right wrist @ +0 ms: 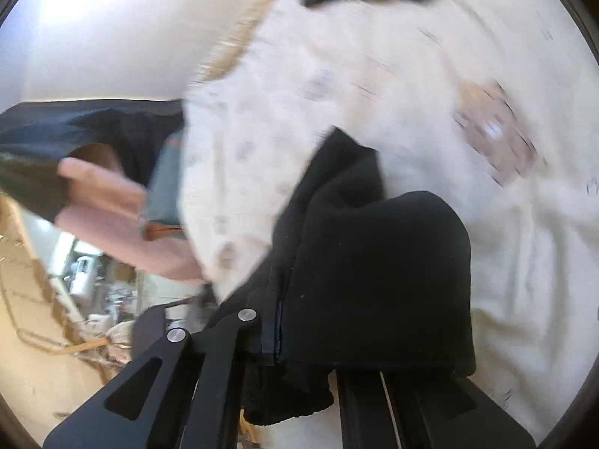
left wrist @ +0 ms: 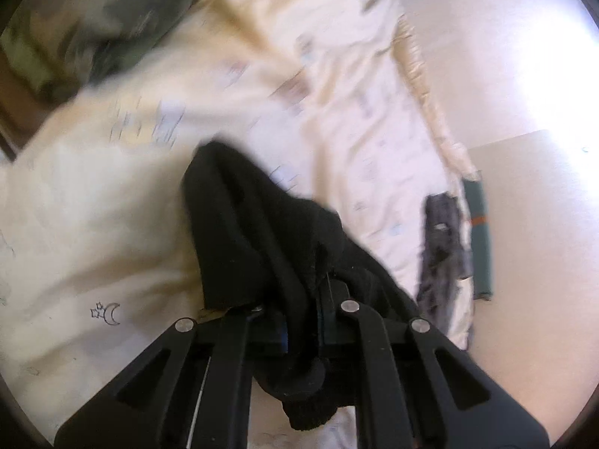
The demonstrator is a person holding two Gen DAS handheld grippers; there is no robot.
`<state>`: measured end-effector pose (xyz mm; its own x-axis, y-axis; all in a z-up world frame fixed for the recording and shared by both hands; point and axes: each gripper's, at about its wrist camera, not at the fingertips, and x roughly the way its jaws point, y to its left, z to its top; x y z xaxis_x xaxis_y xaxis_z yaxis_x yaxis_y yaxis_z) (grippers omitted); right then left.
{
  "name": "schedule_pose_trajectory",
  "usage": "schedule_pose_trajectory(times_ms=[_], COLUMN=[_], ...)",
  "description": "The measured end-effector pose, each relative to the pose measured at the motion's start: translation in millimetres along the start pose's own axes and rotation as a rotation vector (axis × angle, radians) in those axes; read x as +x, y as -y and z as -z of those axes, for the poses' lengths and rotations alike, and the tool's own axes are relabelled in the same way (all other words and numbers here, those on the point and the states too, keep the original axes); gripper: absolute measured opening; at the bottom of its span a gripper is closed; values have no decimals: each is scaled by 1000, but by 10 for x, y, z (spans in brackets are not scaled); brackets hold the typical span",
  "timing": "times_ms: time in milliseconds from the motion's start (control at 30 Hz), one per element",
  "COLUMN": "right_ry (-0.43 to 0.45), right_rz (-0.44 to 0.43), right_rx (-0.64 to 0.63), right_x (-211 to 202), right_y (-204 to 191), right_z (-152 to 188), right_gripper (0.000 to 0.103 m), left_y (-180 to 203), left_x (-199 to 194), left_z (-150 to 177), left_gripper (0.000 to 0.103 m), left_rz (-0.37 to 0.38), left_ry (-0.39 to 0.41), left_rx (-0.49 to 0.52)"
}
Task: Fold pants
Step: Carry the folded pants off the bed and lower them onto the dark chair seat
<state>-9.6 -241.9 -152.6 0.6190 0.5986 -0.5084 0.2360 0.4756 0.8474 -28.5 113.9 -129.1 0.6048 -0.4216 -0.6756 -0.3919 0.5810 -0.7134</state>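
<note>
The black pants (left wrist: 258,224) hang bunched over a cream printed bedspread (left wrist: 112,205). My left gripper (left wrist: 299,299) is shut on a fold of the black cloth, which drapes over and between its black fingers and hides the tips. In the right wrist view the black pants (right wrist: 374,269) cover most of my right gripper (right wrist: 284,340), which is shut on their edge; its right finger is buried under the cloth. Both views are blurred.
The cream bedspread (right wrist: 486,149) covers the bed. A camouflage cloth (left wrist: 93,18) lies at its far left. A dark grey garment (left wrist: 441,247) and a green item (left wrist: 481,239) lie at the bed's right edge. A pink cloth (right wrist: 112,209) and cluttered floor (right wrist: 56,336) are beside the bed.
</note>
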Motion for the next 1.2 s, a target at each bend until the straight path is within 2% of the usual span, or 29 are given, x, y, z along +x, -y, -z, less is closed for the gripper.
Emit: schedule_pose_trajectory(times_ms=[167, 267, 367, 467, 567, 600, 733, 833, 900, 1000, 1067, 1167, 1200], right_ry=[29, 22, -7, -51, -111, -135, -229, -306, -338, -416, -485, -570, -597], right_rz=[-111, -186, -248, -282, -317, -326, -337, -312, -289, -210, -177, -108, -101], right_rx=[-68, -110, -166, -213, -254, -261, -293, -311, -315, -304, -309, -282, -259], right_x=[-242, -171, 2, 370, 937, 1130, 1853, 2437, 2779, 3341, 3551, 3718, 3728], right_y=[-486, -949, -1419, -1886, -2391, -2509, -2865, -2938, -2856, -2603, -2404, -2125, -2036], right_z=[-83, -96, -56, 64, 290, 385, 848, 1214, 1402, 1721, 1938, 2103, 2119], right_gripper=[6, 6, 6, 6, 6, 6, 6, 6, 6, 6, 6, 11, 15], left_y=[291, 541, 743, 849, 824, 765, 334, -156, -523, -1139, -1462, -1823, -1907], left_x=[-407, -665, -1038, -1460, -1782, -1876, -2104, -2145, -2077, -1783, -1625, -1572, -1579], left_z=[-284, -545, -967, -1516, -2047, -2224, -2813, -3143, -3270, -3327, -3301, -3195, -3143], left_gripper=[7, 7, 7, 7, 8, 8, 8, 8, 8, 8, 8, 13, 21], left_rz=[78, 102, 106, 59, -51, -99, -209, -269, -296, -402, -448, -451, -443], left_ry=[32, 63, 102, 152, 188, 204, 268, 297, 279, 229, 190, 175, 170], left_rx=[58, 112, 170, 265, 355, 379, 396, 369, 346, 371, 350, 275, 255])
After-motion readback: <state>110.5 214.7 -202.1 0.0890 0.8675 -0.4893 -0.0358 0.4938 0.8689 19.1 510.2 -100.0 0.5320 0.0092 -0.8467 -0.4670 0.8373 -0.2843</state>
